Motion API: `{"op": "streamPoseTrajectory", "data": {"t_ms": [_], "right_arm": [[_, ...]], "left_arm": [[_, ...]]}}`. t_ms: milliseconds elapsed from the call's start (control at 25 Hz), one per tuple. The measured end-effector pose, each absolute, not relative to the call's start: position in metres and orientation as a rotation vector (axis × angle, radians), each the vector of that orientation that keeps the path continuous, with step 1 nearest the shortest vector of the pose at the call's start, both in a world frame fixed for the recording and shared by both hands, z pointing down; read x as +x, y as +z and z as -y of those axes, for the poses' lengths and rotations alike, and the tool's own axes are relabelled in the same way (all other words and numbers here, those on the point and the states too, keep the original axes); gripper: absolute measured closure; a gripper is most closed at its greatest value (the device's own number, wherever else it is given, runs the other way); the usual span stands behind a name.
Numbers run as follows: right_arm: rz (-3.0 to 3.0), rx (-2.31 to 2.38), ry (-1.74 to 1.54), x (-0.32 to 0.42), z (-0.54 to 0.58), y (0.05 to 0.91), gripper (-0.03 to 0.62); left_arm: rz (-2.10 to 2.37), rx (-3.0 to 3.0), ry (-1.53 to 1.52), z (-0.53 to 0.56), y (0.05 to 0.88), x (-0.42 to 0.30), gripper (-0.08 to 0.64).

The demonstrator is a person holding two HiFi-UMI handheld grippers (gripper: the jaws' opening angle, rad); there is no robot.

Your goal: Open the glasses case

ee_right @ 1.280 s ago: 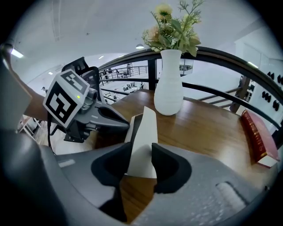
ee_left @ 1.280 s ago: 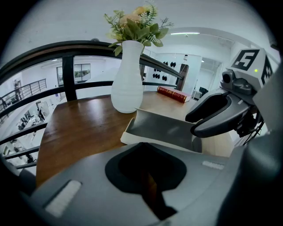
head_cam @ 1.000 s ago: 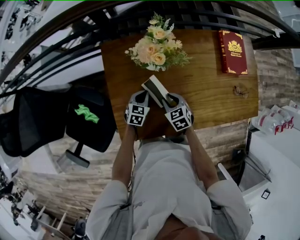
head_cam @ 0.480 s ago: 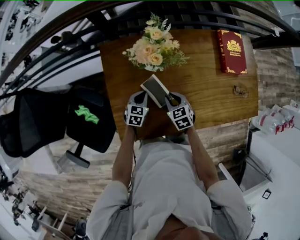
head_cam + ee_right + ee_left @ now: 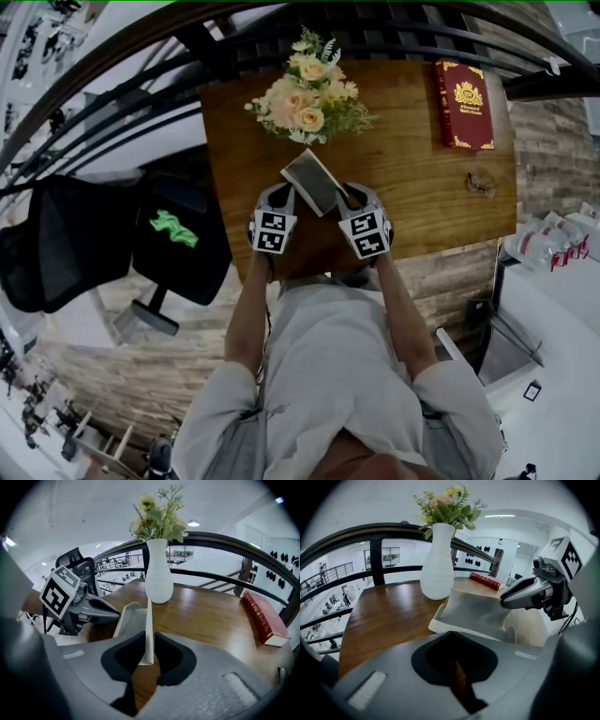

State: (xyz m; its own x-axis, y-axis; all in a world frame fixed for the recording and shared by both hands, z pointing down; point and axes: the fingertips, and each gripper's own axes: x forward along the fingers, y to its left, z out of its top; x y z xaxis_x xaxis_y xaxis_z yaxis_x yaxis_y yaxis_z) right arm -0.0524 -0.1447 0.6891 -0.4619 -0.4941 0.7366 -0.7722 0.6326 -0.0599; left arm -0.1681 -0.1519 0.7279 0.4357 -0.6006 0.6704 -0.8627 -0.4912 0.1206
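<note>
Wooden tabletop (image 5: 422, 178), warm brown with a visible grain, on a gallery edged by a dark metal railing (image 5: 225, 543). We find the glasses case (image 5: 312, 180) lying between the two tongs, hinged open. Its lower shell (image 5: 476, 613) is a shallow tray with rounded ends, a pale rim and a soft grey lining, and it rests on the wood. Its lid (image 5: 149, 620), a thin pale panel, stands raised on edge.

The right gripper (image 5: 150, 632) is clenched on the lid's free edge, which we see upright between its matte grey jaws; these jaws have just been closing. The left gripper (image 5: 450, 633) has its jaws drawn together, with only a slit of wood showing through them. Its tips lie at the near rim of the lower shell, and we cannot tell whether they touch it. Each tong carries a cube of black-and-white square markers.

Just beyond both tongs stands a smooth white vase (image 5: 158, 583) with a narrow neck, holding peach and cream flowers (image 5: 309, 98) with green sprigs. Farther off, on the right gripper's outer side, lies a red hardbound book (image 5: 464, 103) with a gilt crest and gilt lettering too small to read. Off the table, on the left gripper's outer side, we note a black office chair (image 5: 187, 262) bearing a green emblem (image 5: 173, 228).
</note>
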Motion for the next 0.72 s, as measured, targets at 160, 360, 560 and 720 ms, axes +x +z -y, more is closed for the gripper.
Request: {"op": "streamPoseTrajectory", "data": {"t_ms": [160,360,560,720], "right_arm": [[2.152,1.001,0.52,-0.048,0.148,0.691,0.54],[2.153,1.024,0.549,-0.044,0.15,0.692,0.564],[2.137,1.049,0.567,-0.036,0.152,0.702,0.568],[2.129,1.071,0.596,-0.033,0.158,0.702,0.565]], "left_arm": [[1.237,2.239,0.78,0.152,0.728,-0.168,0.54],[1.241,2.234,0.782,0.151,0.728,-0.169,0.54],[1.243,2.232,0.782,0.151,0.729,-0.169,0.54],[1.243,2.233,0.789,0.151,0.729,-0.169,0.54]]}}
